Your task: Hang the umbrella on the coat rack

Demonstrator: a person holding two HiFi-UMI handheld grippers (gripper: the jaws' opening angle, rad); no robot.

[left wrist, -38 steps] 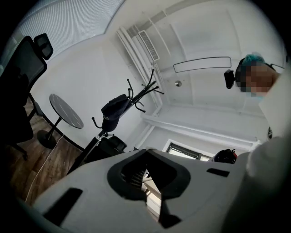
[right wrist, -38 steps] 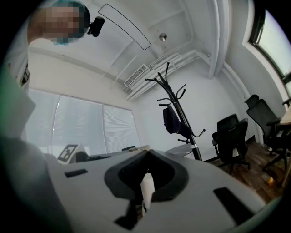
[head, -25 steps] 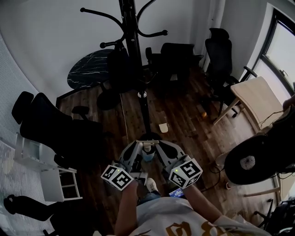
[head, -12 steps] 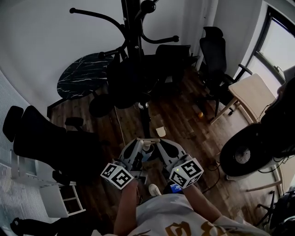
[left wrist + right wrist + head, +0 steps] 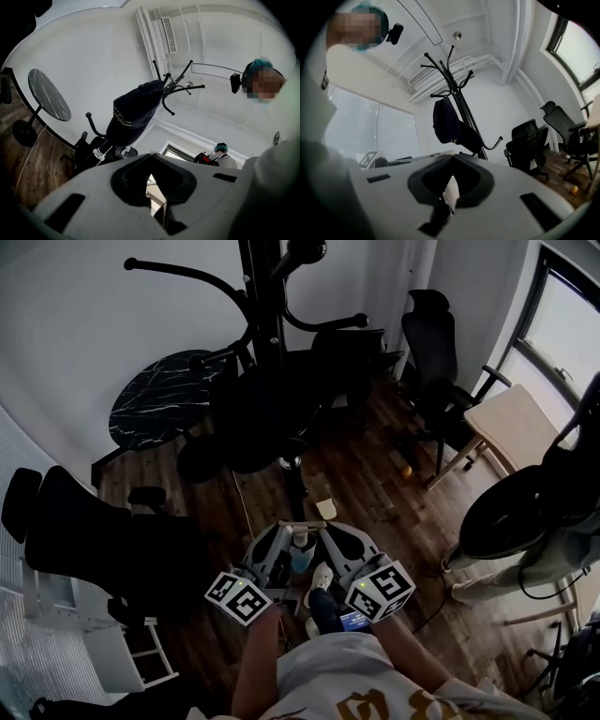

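Observation:
The dark folded umbrella (image 5: 255, 413) hangs from a hook of the black coat rack (image 5: 264, 287), tip down; it is apart from both grippers. In the left gripper view the umbrella (image 5: 132, 112) dangles under the rack's curved hooks (image 5: 176, 88). The right gripper view shows the umbrella (image 5: 446, 120) against the rack's pole (image 5: 464, 108). My left gripper (image 5: 281, 532) and right gripper (image 5: 324, 532) are held side by side near my chest, well short of the rack. The jaws of each stand together with nothing between them.
Black office chairs (image 5: 433, 338) stand behind and right of the rack, another chair (image 5: 89, 531) at the left. A round dark marble table (image 5: 155, 395) is back left, a light wooden table (image 5: 511, 423) right. A person (image 5: 525, 540) stands at the right.
The view has closed in on the rack and shifted, and my foot has stepped forward. The person at the right has come further into view. Both grippers stay shut, side by side.

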